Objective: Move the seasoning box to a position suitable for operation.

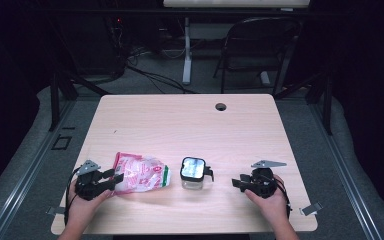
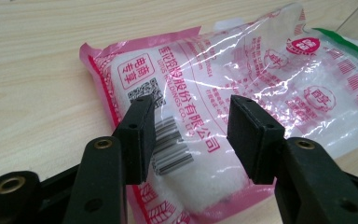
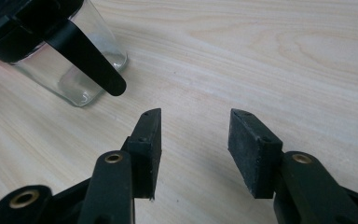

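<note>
A light wooden rectangular table [image 1: 190, 125] holds two items near its front edge. A pink and white crinkled plastic bag of white contents [image 1: 141, 173] lies flat toward the left. Just to its right, apart from it, stands a small clear glass jar with a black lid and handle [image 1: 194, 173]. The left gripper [image 1: 111, 177] hovers at the bag's left end with jaws apart, holding nothing. The right gripper [image 1: 237, 182] sits near the jar's right, jaws also apart and empty.

Table [image 1: 180, 120]: bears all items, near half.
Bag [image 1: 141, 173]: lying flat, left of jar.
Jar [image 1: 193, 173]: upright, centre.
Left gripper [image 1: 111, 178]: at bag's left end.
Right gripper [image 1: 238, 182]: right of jar, apart.
</note>
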{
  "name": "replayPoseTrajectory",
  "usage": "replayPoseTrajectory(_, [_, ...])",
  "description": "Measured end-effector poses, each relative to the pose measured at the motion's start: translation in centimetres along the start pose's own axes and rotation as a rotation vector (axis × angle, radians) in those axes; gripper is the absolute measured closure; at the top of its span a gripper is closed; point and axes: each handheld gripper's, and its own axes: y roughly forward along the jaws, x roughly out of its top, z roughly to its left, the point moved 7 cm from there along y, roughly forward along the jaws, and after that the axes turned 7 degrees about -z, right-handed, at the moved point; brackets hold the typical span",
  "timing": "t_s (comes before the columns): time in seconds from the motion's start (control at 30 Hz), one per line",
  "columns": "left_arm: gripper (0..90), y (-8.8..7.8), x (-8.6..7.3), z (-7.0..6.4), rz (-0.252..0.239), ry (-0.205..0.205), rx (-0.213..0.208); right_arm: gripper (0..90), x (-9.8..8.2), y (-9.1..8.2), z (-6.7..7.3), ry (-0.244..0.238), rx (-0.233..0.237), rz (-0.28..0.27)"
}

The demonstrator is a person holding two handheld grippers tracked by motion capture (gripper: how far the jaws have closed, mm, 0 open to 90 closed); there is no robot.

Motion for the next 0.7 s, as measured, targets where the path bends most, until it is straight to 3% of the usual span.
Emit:
replayPoseTrajectory(0.37, [50.9, -1.0, -0.6, 0.1, 0.000, -0.049, -0.014, 56.9, 0.9, 1.8, 2.2, -0.062, 0.024, 0.011])
replayPoseTrajectory(0.5, [50.9, -1.0, -0.7, -0.2, 0.002, -0.044, -0.012, 63.2, 1.3, 2.4, 3.3, -0.075, 0.056, 0.008])
replayPoseTrajectory(0.7, [50.9, -1.0, -0.6, -0.9, -0.001, -0.007, -0.027, 62.6, 1.1, 3.2, 5.1, -0.154, 0.057, 0.026])
